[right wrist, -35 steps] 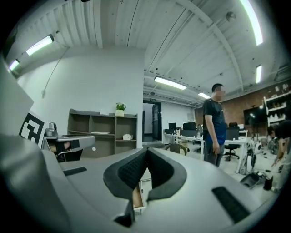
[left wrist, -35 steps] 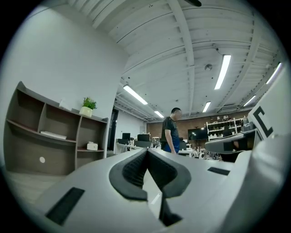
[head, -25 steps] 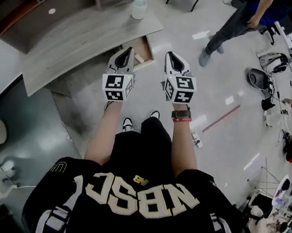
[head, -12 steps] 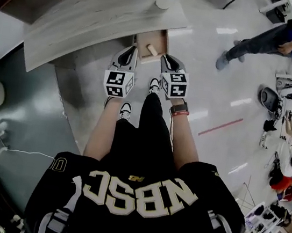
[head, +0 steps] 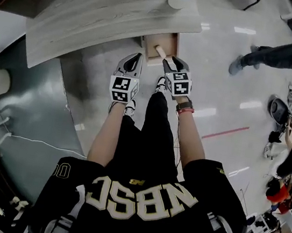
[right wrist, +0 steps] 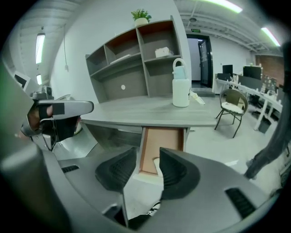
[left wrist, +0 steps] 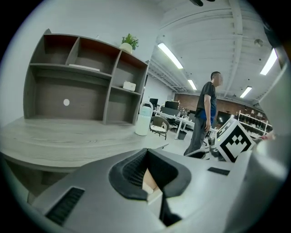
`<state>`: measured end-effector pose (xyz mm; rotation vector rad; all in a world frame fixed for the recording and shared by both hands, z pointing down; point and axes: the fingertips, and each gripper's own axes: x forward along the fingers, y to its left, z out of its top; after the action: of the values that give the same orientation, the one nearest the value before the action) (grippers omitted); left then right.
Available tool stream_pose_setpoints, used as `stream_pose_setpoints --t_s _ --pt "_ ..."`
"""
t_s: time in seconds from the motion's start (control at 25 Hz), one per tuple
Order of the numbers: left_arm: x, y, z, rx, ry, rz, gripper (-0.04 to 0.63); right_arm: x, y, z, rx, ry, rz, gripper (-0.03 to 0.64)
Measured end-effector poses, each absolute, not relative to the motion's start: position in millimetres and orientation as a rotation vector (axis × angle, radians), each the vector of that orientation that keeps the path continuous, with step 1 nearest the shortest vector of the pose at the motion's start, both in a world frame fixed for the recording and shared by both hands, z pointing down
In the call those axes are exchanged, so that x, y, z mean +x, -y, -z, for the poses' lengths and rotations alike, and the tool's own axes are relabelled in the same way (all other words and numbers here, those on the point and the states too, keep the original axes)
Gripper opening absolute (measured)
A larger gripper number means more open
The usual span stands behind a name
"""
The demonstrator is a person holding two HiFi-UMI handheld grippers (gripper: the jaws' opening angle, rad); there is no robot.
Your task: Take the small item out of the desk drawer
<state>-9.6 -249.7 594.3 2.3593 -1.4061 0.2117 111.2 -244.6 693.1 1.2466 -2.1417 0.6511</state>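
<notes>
In the head view, the drawer stood open under the desk with the small item inside, just ahead of the right gripper; the left gripper hung beside it. The left gripper view showed its jaws together and empty. In the right gripper view, the jaws had just been opening with nothing between them, and the small item lay beyond, partly behind one jaw

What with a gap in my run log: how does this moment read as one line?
drawer: open | small item: inside | right tongs: just opening, empty, facing drawer | left tongs: shut, empty
</notes>
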Motion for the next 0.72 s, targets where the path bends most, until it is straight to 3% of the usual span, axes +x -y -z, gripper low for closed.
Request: stream_pose_setpoints --t_s 0.48,0.72 --pt "-9.4 265.6 -659.0 2.244 1.408 -0.297 0.012 91.2 263.0 -791.5 0.95 2.069 -0.65 0.219" --pt "-11.2 274.4 -686.7 2.211 1.4 -0.325 0.012 90.7 281.5 -839.7 0.886 1.99 -0.593 0.219"
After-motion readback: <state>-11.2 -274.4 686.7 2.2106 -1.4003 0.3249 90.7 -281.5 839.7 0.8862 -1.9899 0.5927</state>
